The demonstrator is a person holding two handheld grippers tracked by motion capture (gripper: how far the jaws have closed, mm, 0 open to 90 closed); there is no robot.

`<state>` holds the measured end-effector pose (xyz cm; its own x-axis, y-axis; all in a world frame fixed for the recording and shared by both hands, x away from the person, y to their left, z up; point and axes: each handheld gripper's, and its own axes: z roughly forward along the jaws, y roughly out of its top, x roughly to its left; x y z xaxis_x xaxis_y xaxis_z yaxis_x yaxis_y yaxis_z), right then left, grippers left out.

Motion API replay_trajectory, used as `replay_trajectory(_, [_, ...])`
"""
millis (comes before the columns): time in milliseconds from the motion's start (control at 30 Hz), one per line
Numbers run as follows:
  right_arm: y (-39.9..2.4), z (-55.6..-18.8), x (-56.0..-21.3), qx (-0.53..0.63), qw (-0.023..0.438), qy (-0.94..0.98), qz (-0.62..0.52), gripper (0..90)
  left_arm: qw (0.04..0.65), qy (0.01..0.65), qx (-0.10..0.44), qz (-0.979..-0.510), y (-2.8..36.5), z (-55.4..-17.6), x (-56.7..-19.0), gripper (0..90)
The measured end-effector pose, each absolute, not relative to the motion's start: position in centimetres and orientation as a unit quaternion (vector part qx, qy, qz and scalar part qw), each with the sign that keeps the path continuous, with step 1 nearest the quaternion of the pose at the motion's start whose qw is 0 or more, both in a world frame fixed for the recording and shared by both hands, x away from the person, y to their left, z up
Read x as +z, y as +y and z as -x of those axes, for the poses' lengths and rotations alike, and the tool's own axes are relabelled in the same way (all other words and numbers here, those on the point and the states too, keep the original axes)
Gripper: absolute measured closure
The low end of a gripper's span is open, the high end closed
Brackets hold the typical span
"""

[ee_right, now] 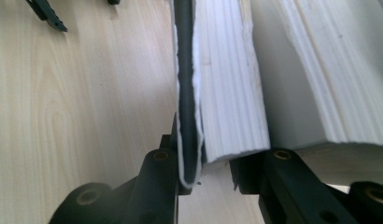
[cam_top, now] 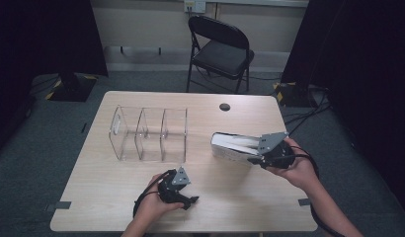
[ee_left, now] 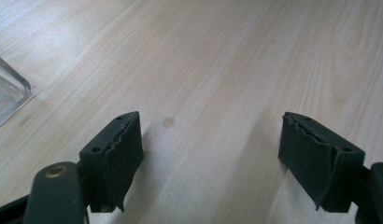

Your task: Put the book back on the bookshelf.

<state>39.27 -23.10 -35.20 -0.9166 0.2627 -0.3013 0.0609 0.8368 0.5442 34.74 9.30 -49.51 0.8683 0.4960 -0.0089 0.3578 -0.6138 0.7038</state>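
Lying open between clear organizer and book: a bare strip of table, wide enough for a gripper. Blocking the left half: the organizer. Blocking the right: the book. Staying free along the near edge beside left gripper

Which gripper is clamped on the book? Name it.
The right gripper: it is shut on the book's cover and some pages. The left gripper rests open on the table, holding nothing.
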Motion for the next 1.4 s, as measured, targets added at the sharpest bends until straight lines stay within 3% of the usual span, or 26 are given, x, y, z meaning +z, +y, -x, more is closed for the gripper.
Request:
replay_trajectory(433, [-23.4,-38.7,-34.6,0.291,0.143,0.943,-0.071,74.3,0.383,0.237,0.097,-0.888,9.3,-34.8,-49.9,15.4])
replay_trajectory(933, [-23.3,-38.4,-34.2,0.31,0.092,0.944,-0.056,74.5,0.385,0.233,0.099,-0.888,9.4,-35.0,-50.0,15.0])
replay_trajectory(1400, [-23.0,-37.7,-34.0,0.316,0.072,0.945,-0.036,74.6,0.385,0.232,0.097,-0.888,9.4,-35.0,-50.0,14.7])
